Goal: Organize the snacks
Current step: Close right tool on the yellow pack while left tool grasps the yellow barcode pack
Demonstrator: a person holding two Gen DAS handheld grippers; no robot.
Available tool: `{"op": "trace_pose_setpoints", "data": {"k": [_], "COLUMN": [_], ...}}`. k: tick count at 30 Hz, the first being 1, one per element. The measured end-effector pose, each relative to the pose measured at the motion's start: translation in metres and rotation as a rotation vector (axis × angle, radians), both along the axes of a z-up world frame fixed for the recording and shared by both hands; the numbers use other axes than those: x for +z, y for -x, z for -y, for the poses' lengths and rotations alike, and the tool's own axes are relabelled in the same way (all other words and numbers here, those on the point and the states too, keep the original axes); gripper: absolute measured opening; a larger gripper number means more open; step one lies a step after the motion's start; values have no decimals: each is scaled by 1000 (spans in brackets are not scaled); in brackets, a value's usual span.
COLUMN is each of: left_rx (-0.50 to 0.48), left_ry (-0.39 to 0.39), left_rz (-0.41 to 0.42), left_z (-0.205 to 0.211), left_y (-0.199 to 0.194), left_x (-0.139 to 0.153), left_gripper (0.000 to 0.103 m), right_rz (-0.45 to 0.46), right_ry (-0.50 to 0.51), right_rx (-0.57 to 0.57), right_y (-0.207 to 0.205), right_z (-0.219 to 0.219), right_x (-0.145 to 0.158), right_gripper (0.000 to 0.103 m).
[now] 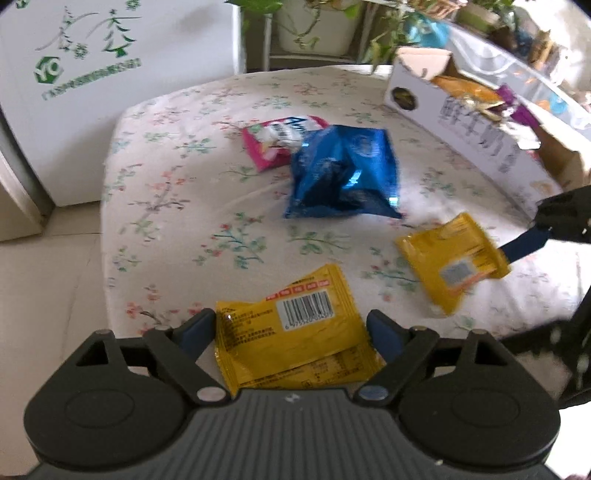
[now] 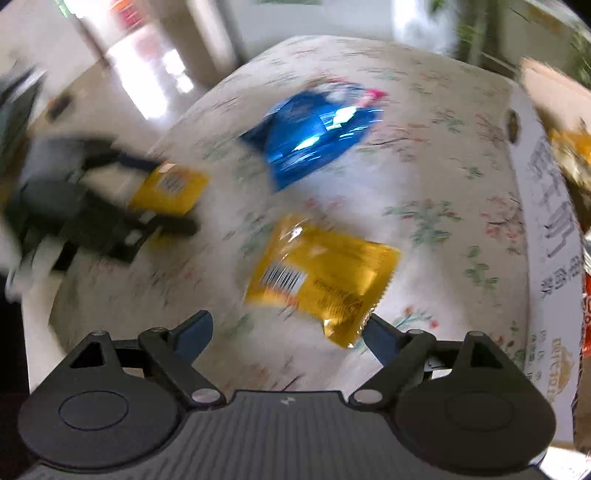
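My left gripper (image 1: 291,326) is open, its jaws on either side of a yellow snack packet with a barcode (image 1: 291,332) lying on the floral cloth. My right gripper (image 2: 286,332) is open just before a second yellow packet (image 2: 321,277), whose corner lies near the right finger; this packet also shows in the left wrist view (image 1: 452,264), with the right gripper's blue fingers (image 1: 524,245) at its edge. A blue foil bag (image 1: 343,173) lies mid-table, partly over a pink packet (image 1: 269,142). The right wrist view is blurred.
A white cardboard box (image 1: 476,144) holding several snack bags stands along the table's right side. A large white box with green print (image 1: 92,85) stands on the floor to the left. Potted plants (image 1: 314,26) stand behind the table. The table's left edge (image 1: 107,236) drops to tiled floor.
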State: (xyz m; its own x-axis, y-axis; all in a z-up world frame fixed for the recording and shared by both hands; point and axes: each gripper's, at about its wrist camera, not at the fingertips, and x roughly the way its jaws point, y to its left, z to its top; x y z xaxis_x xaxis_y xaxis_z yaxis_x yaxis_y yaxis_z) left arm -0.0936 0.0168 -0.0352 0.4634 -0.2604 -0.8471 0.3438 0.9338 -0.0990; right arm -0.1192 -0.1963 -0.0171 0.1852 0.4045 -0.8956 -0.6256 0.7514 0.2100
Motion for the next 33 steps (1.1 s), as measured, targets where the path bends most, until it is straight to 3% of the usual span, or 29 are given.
{"op": "trace_pose_setpoints", "data": {"k": [2, 8, 15, 29, 33], "left_rx": [-35, -73, -66, -71, -47], "left_ry": [41, -6, -11, -66, -66], "left_rz": [-17, 11, 23, 55, 57], "left_z": [1, 10, 10, 20, 21], "left_y": [4, 17, 16, 18, 18], "left_x": [1, 0, -2, -6, -6], "left_gripper": [89, 89, 92, 97, 95], "right_rz": [10, 116, 216, 220, 195], "right_ry": [-11, 17, 182, 85, 67], "right_rx": [-1, -32, 205, 240, 224], "right_y": [6, 5, -5, -27, -27], "right_z": [0, 5, -15, -26, -25], "right_x": [4, 16, -2, -10, -9], "right_gripper": [92, 92, 92, 94, 88]}}
